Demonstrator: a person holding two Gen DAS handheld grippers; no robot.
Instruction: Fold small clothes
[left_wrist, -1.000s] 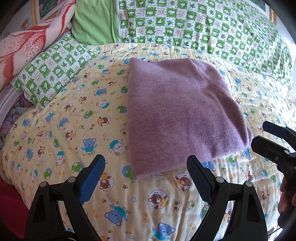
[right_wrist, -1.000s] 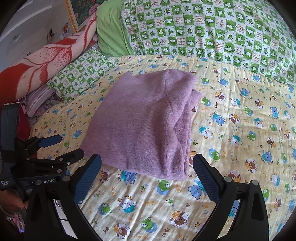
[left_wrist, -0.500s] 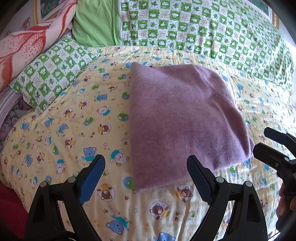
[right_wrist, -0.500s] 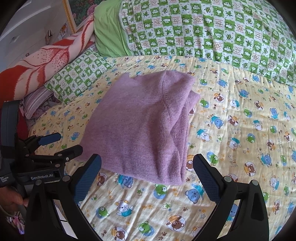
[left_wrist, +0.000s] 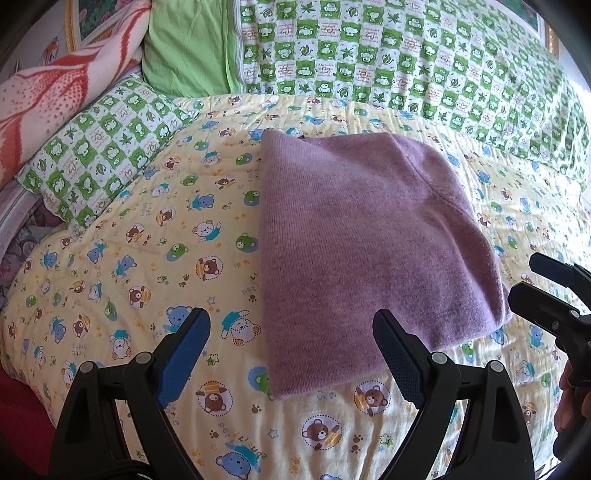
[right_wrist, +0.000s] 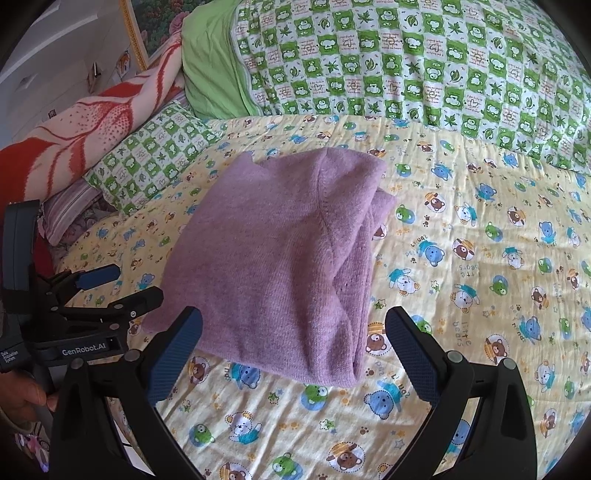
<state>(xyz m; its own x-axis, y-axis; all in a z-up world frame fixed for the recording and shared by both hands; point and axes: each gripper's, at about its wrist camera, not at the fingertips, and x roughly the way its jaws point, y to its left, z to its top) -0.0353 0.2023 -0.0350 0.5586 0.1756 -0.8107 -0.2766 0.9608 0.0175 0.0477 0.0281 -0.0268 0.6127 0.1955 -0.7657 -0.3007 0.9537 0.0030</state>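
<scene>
On bed (left_wrist: 110, 280): purple sweater (left_wrist: 354, 236) folded, soft, limp. We take near corners. Left claw (left_wrist: 291, 354), right claw (right_wrist: 293, 350) both apart, empty.

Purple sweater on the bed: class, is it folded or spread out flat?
Folded. The purple sweater lies as a compact rectangle on the bedsheet, with stacked layers showing along its right edge; no sleeves stick out.

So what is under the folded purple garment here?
The purple garment lies on the yellow bear-print sheet, which shows all around it. Its own folded layers show at the right edge; whatever lies directly beneath is covered.
</scene>
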